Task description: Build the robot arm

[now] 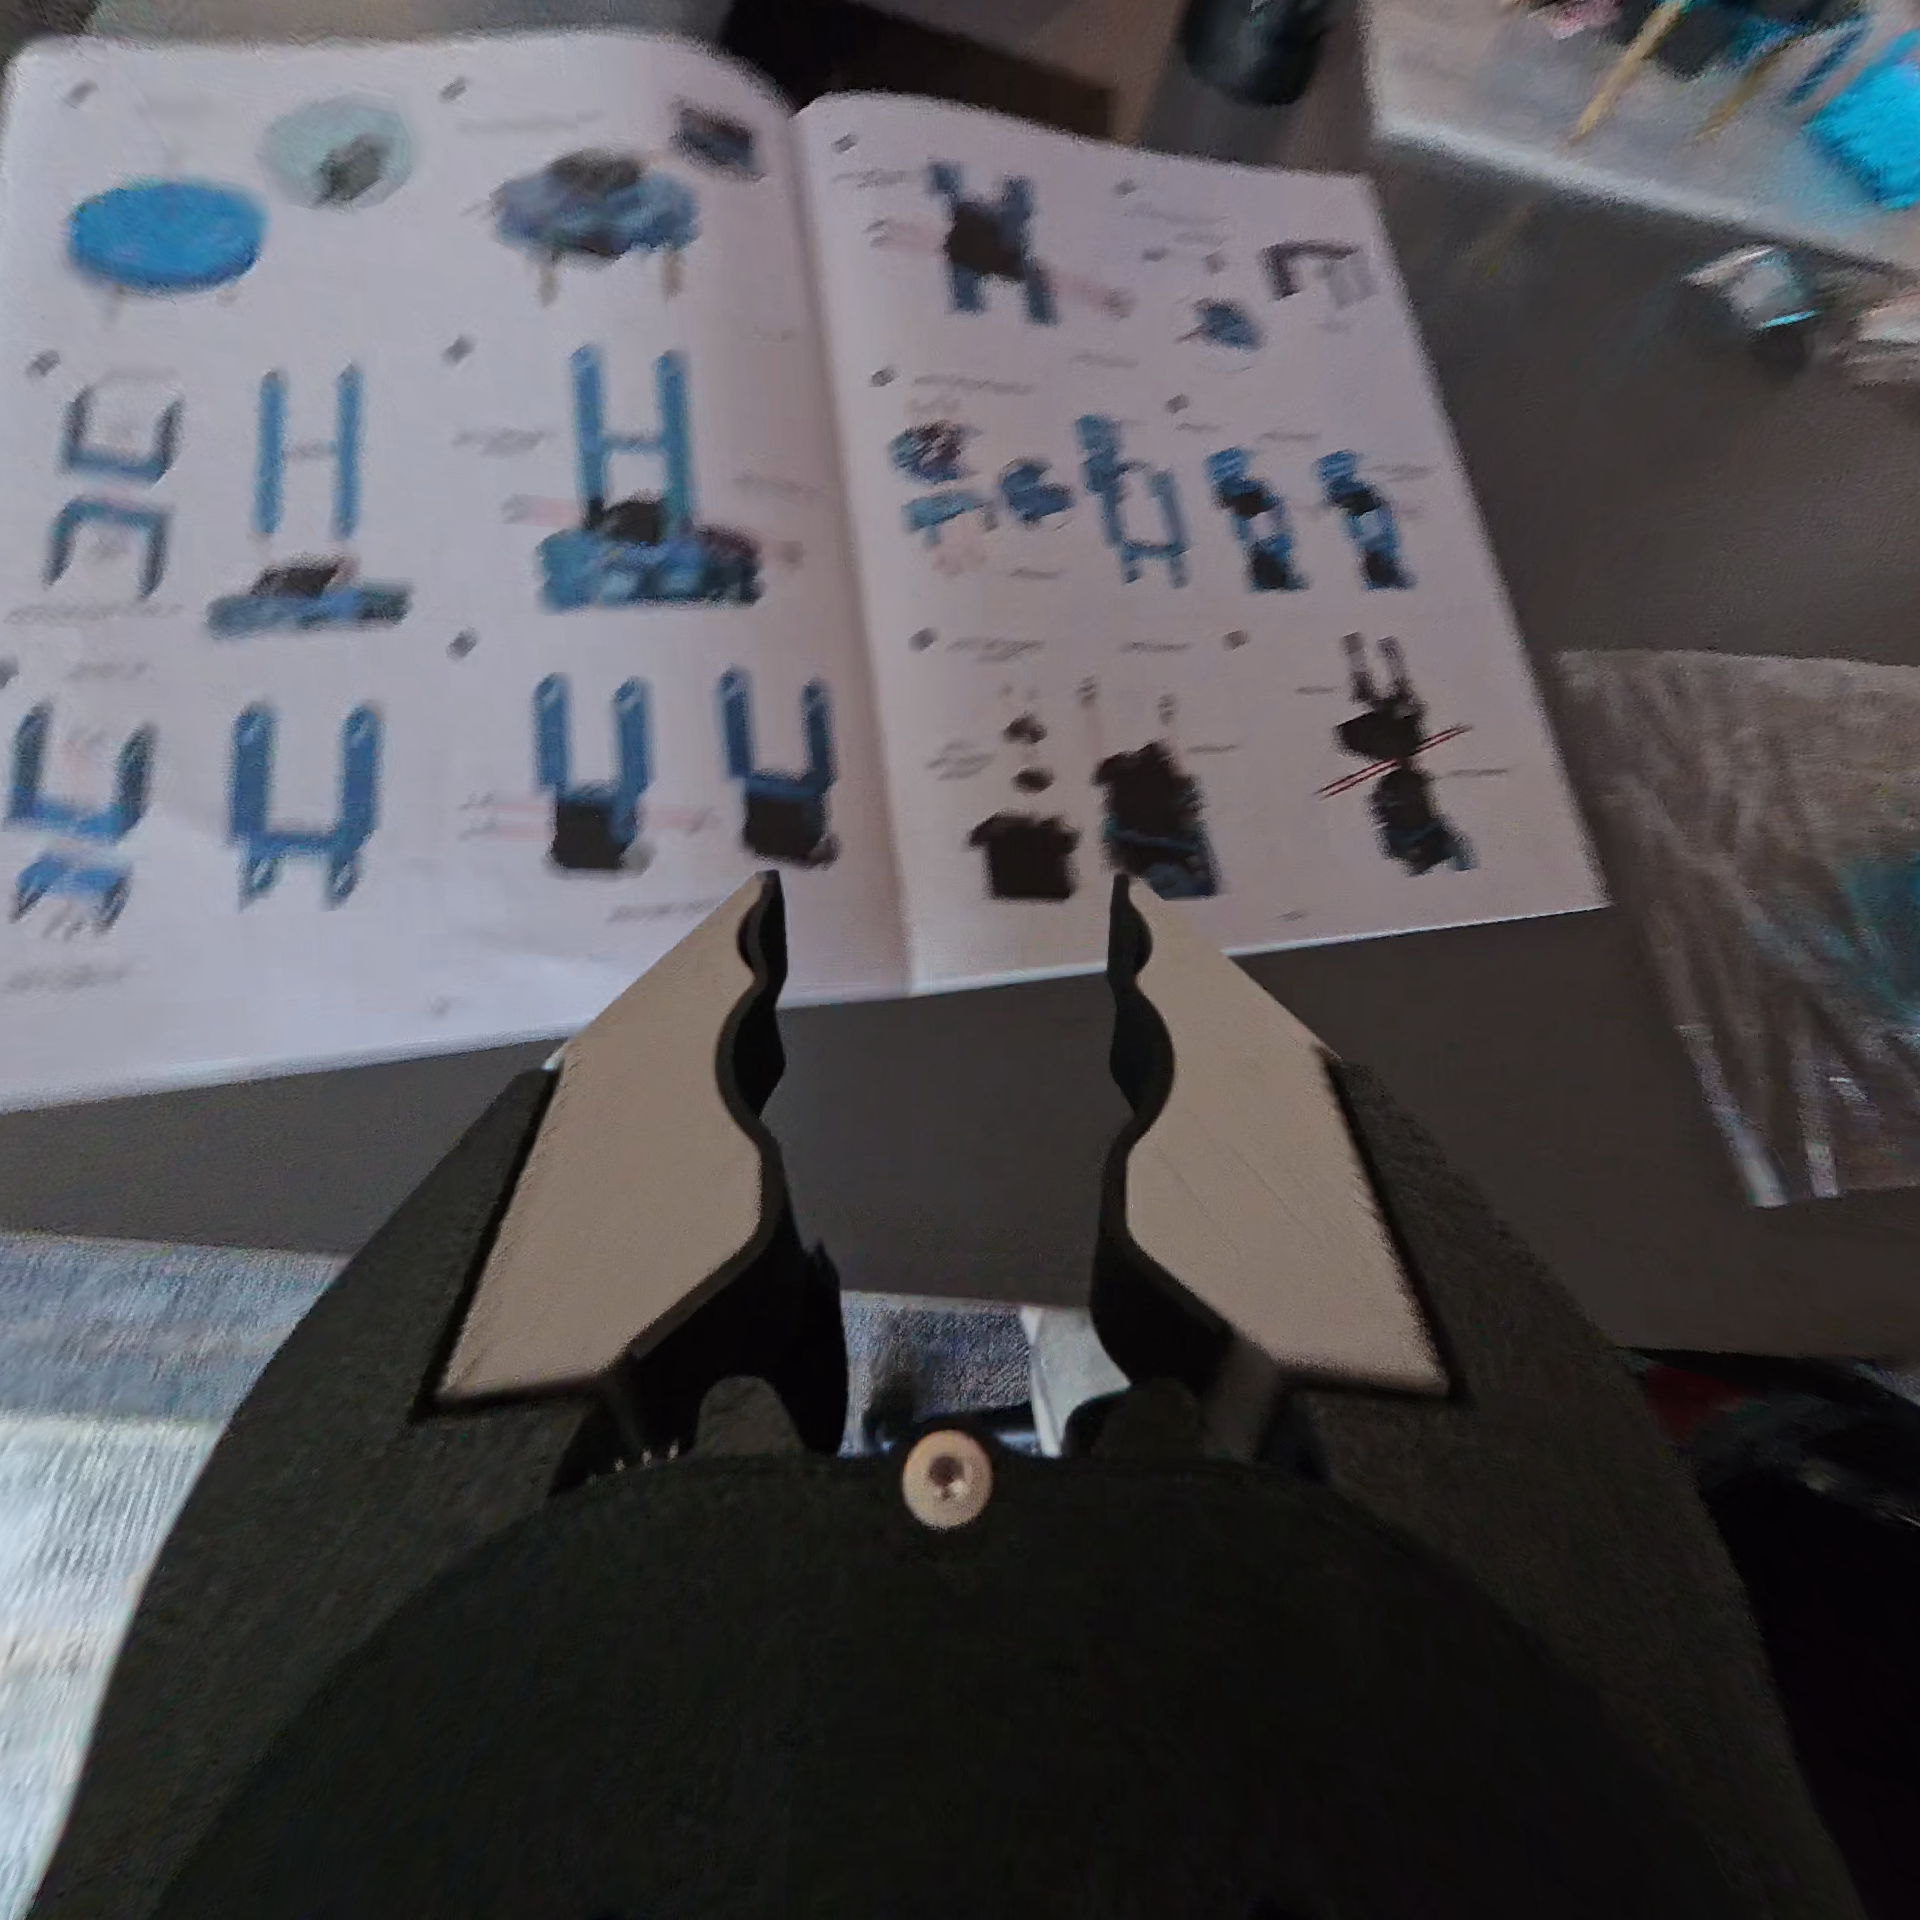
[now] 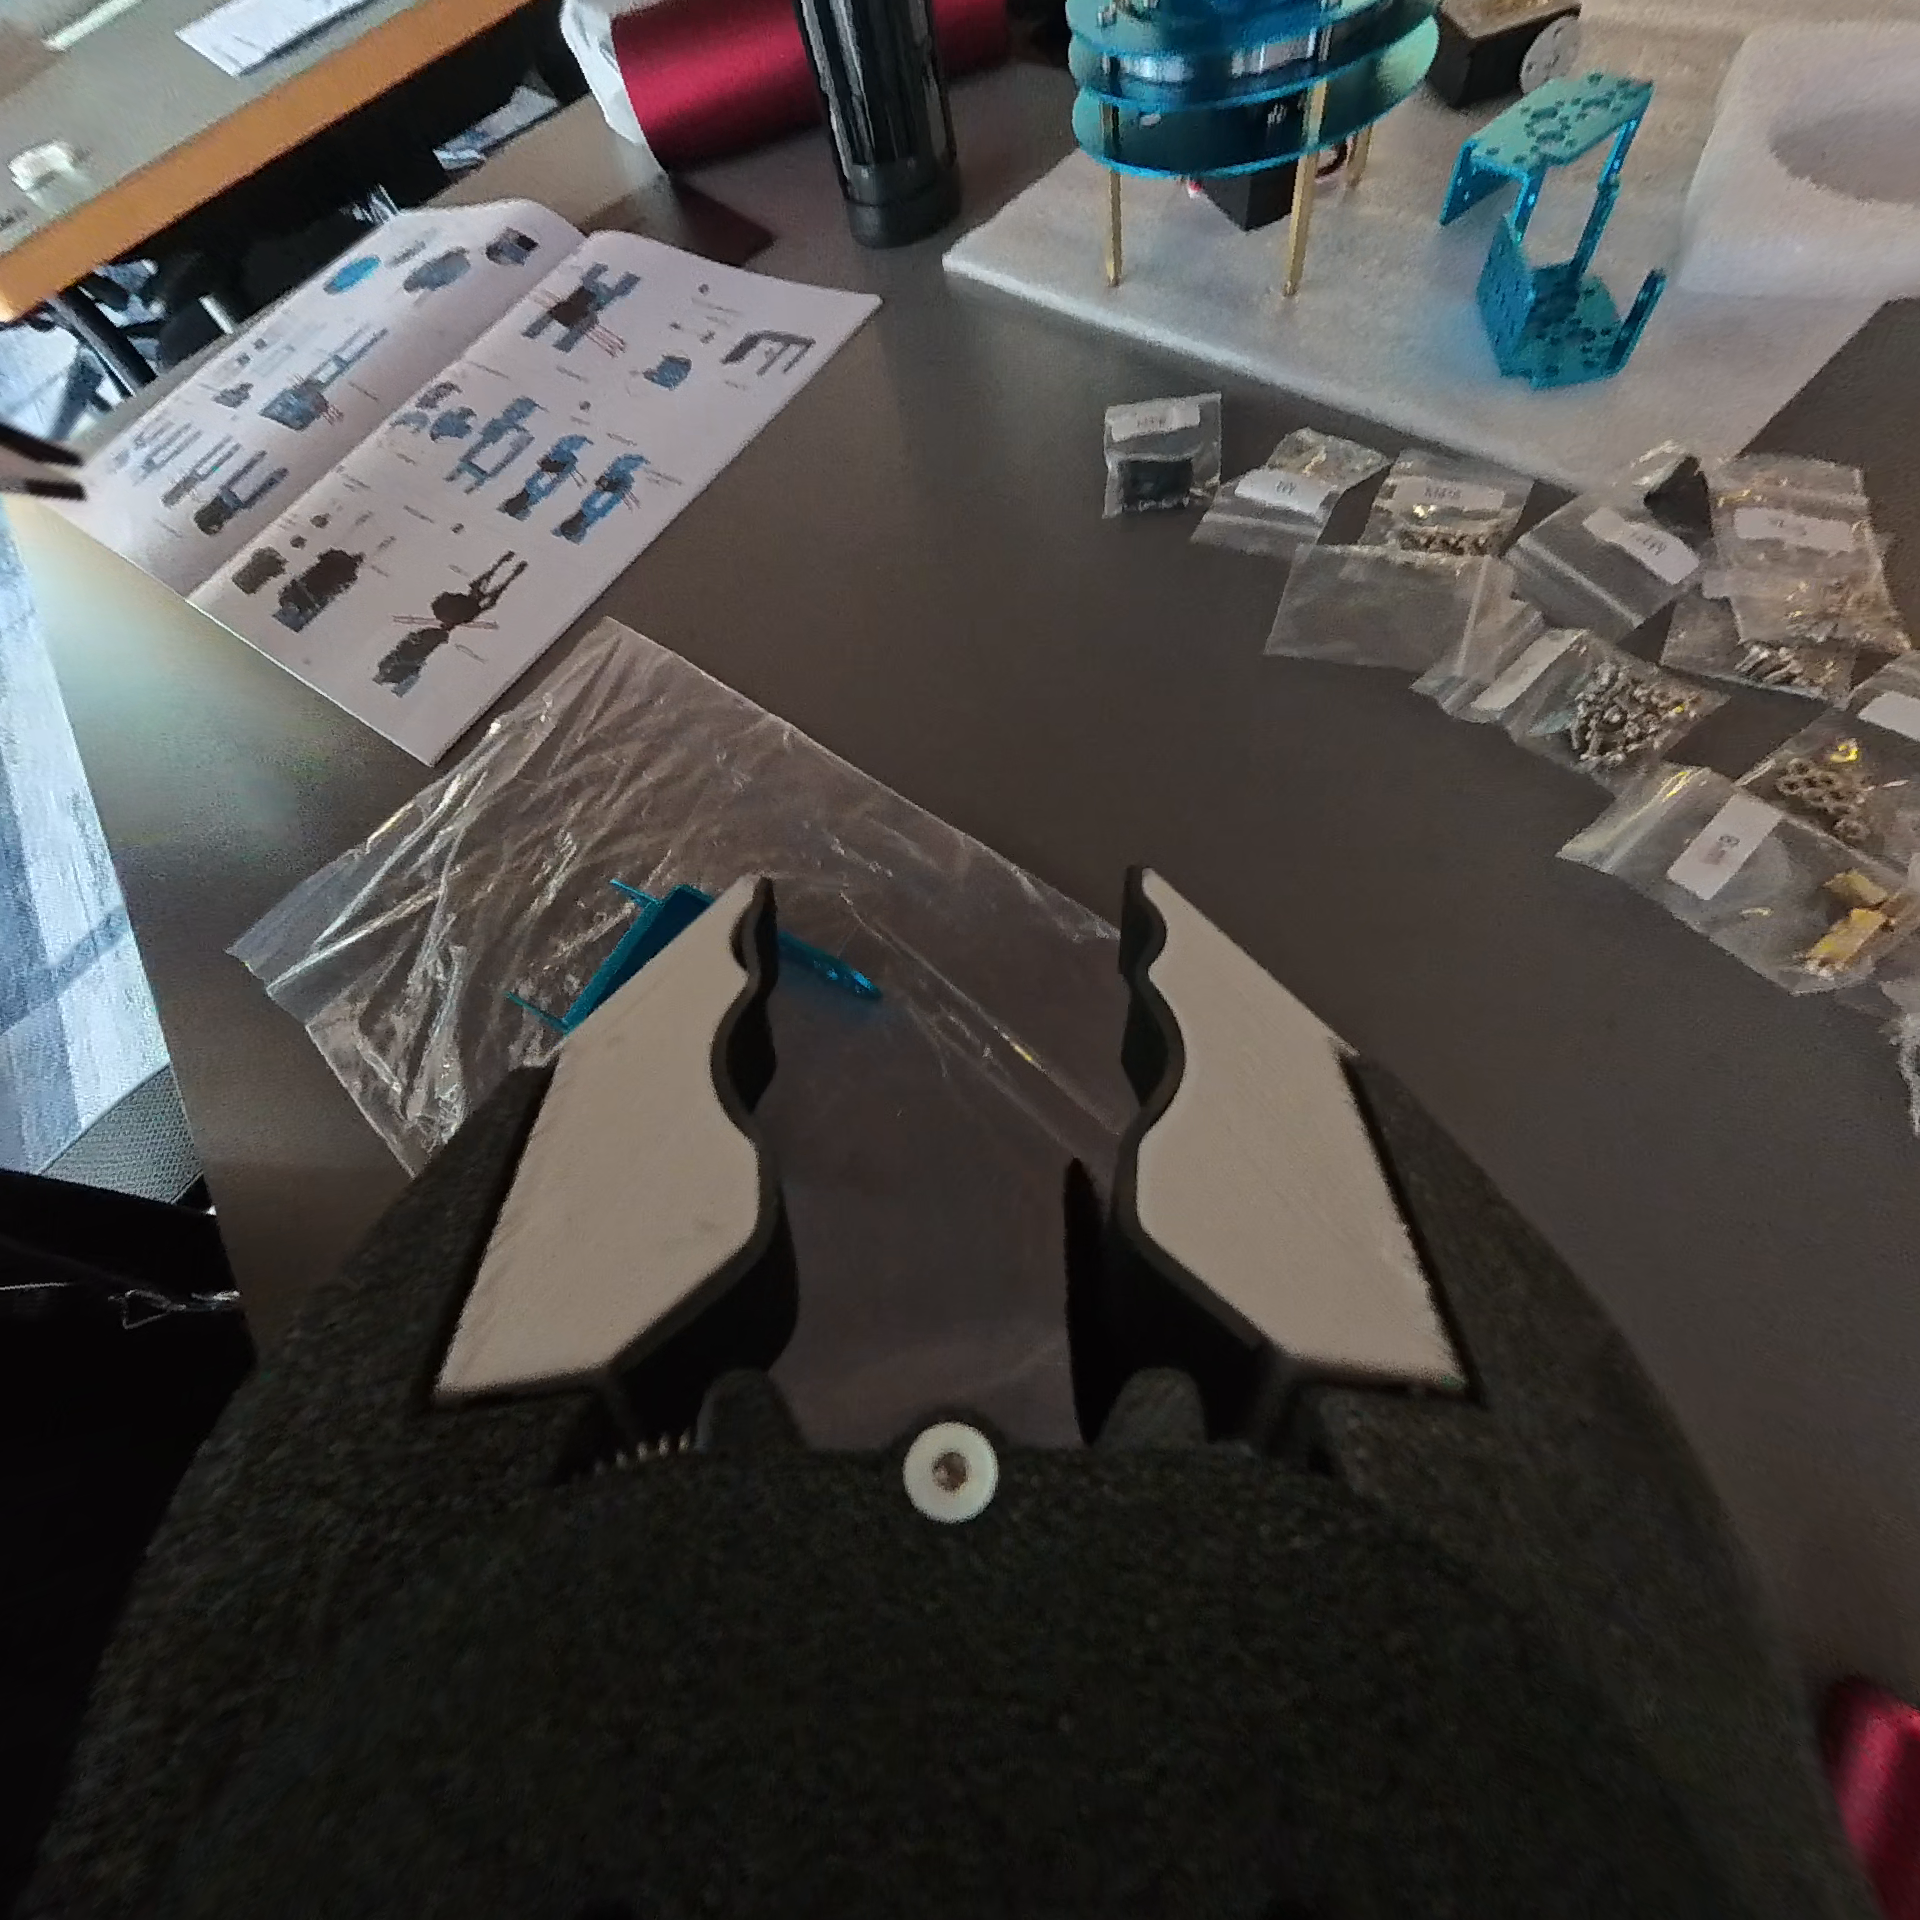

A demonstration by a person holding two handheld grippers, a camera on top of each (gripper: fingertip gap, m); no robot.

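Note:
My left gripper (image 1: 943,891) is open and empty, hovering over the near edge of an open instruction booklet (image 1: 623,520) with blue and black part drawings; this view is blurred. My right gripper (image 2: 948,894) is open and empty, just above a clear plastic bag (image 2: 644,831) lying flat on the grey table. A small blue metal bracket (image 2: 831,966) lies on or in the bag, right by my right gripper's left fingertip and partly hidden behind it. The booklet also shows in the right wrist view (image 2: 468,436), to the far left. The left gripper's fingertips (image 2: 42,468) show at that view's left edge.
Several small clear bags of screws and nuts (image 2: 1662,665) lie to the right. A white foam sheet (image 2: 1351,312) at the back carries a blue round-plate assembly on brass standoffs (image 2: 1247,104) and a blue perforated bracket (image 2: 1548,239). A black cylinder (image 2: 894,114) stands behind. The crinkled bag (image 1: 1766,914) lies right of the booklet. About 45 centimetres separates my left fingertips from my right. From the left gripper's tips to the black cylinder (image 2: 894,114) is close to 35 centimetres.

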